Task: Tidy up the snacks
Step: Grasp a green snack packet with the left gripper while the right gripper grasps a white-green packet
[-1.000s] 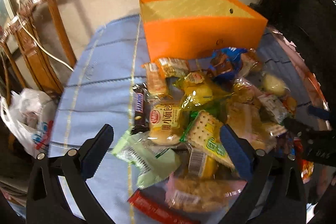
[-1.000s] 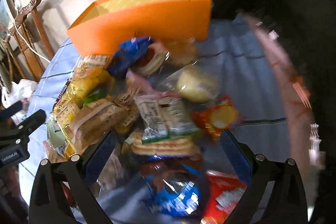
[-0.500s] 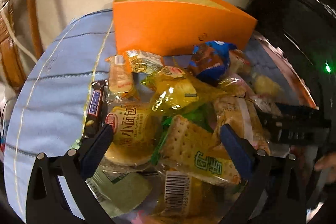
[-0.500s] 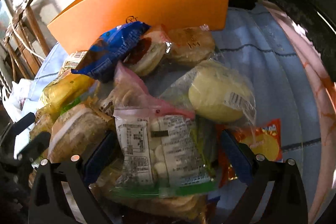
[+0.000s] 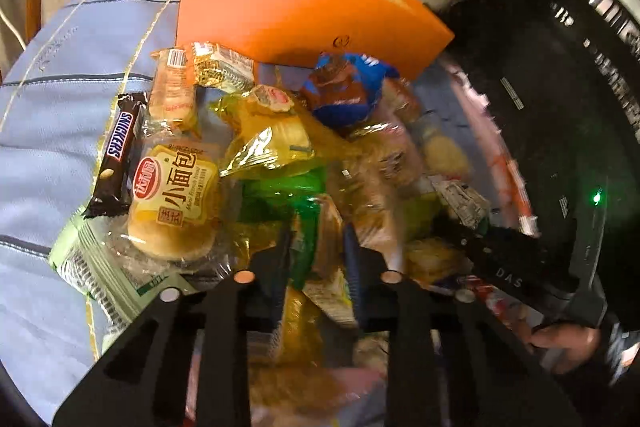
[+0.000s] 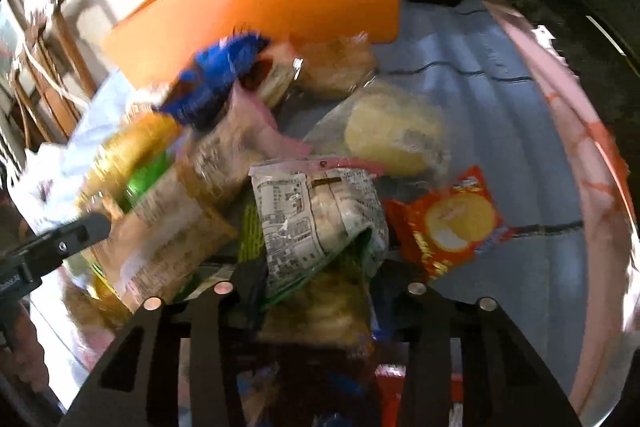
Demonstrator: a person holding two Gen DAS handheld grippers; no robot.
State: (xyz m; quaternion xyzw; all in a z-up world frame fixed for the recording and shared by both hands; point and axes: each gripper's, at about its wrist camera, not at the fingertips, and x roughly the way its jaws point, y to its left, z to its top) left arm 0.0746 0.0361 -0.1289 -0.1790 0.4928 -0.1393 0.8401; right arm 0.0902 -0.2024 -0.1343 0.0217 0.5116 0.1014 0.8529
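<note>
Snickers bar (image 5: 117, 155), "SNICKERS" in white

We count one orange box (image 5: 296, 7), one Snickers bar (image 5: 116, 155), one small-bread packet (image 5: 176, 203), one blue wrapper (image 5: 348, 91), and two claws.

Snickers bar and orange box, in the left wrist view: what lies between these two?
In the left wrist view, two wrapped snacks lie between the Snickers bar and the orange box: a pale biscuit pack and a gold-wrapped packet.

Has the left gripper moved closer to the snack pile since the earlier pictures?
Yes. The left gripper came down toward the Snickers bar; its jaws have just been closing on a cracker packet.
</note>
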